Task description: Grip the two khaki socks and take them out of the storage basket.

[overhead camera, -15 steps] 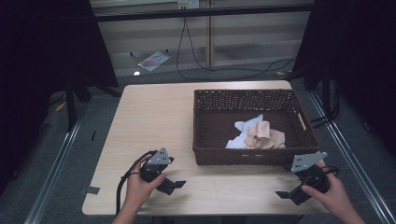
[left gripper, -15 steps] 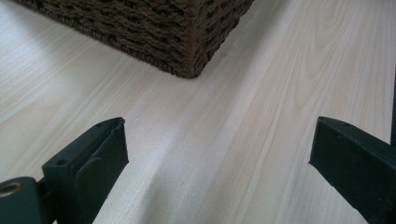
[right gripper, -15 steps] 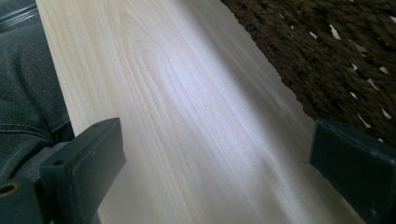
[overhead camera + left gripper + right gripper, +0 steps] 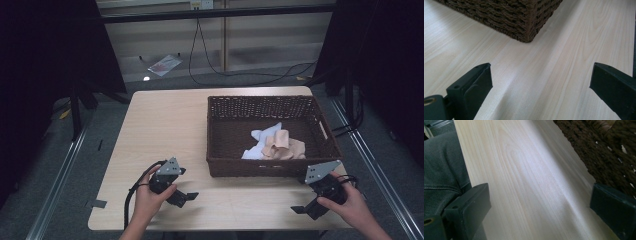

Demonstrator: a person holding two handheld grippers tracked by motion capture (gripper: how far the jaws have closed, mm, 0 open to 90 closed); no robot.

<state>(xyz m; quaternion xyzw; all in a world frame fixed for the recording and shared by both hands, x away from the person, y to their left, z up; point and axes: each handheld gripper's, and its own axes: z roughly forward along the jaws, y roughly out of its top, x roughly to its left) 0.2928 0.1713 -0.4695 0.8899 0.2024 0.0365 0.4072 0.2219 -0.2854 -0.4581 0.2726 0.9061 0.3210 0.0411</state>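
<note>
While the crumpled cloths (image 4: 274, 144) are lying in the wicker basket (image 4: 220, 135), we are resting the left gripper (image 4: 186, 197) and right gripper (image 4: 302, 209) wide open and empty on the table (image 4: 165, 125); next, probably reaching in

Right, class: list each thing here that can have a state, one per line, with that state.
Left claw: open, empty, low over the pale wooden table.
Right claw: open, empty, over the table's near edge.
Dark brown woven wicker basket: upright, untouched.
Crumpled white and peach cloths: piled inside the basket.
</note>
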